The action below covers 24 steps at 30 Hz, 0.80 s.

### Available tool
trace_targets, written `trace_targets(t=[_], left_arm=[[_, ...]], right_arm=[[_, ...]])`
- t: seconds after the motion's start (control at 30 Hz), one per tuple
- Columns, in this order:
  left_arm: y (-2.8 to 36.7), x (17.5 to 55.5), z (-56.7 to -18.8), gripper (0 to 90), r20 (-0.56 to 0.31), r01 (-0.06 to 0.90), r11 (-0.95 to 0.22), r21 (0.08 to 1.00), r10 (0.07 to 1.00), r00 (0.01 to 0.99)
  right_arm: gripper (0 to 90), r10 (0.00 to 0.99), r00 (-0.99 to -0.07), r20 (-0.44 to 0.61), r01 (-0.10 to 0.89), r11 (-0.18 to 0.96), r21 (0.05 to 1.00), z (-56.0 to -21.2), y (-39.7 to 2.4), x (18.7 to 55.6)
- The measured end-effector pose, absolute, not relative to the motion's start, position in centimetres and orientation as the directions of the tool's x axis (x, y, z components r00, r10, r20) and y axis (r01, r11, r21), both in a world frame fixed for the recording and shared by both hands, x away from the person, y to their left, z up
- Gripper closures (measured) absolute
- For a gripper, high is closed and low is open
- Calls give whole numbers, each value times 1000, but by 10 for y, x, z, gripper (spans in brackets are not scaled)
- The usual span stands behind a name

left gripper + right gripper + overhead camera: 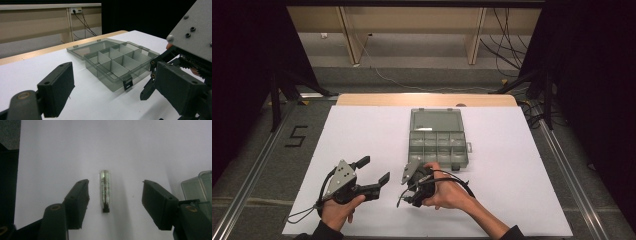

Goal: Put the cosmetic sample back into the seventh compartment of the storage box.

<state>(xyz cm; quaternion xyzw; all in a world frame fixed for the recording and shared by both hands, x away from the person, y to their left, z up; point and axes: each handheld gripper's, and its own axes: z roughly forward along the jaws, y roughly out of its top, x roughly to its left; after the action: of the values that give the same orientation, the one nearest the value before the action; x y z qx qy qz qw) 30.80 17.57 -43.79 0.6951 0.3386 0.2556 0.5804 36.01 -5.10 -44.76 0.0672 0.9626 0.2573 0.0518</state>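
At left we note the left gripper (373,170), held in the person's left hand (338,210) low over the white table (362,130), jaws spread wide with nothing between them. Next to the right, the right gripper (115,200) points down at the sheet; a small clear vial with a black cap (105,190) lies flat between its jaws, untouched by either pad, so the claw is released. Beyond it sits the grey compartment box (438,142), lid folded back flat; its compartments look empty to us.
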Motion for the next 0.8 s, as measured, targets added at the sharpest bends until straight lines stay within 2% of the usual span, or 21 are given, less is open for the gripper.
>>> trace_targets(t=[0.5, 0.8], left_arm=[[177, 308, -437, 155, -34, 173, -98, 980, 773, 634], [178, 308, -438, 155, -48, 175, -79, 982, 781, 623]], right_arm=[[539, 108, -993, -50, 77, 901, 426, -460, -38, 363], [629, 121, -992, -45, 94, 914, 395, -463, -35, 364]])
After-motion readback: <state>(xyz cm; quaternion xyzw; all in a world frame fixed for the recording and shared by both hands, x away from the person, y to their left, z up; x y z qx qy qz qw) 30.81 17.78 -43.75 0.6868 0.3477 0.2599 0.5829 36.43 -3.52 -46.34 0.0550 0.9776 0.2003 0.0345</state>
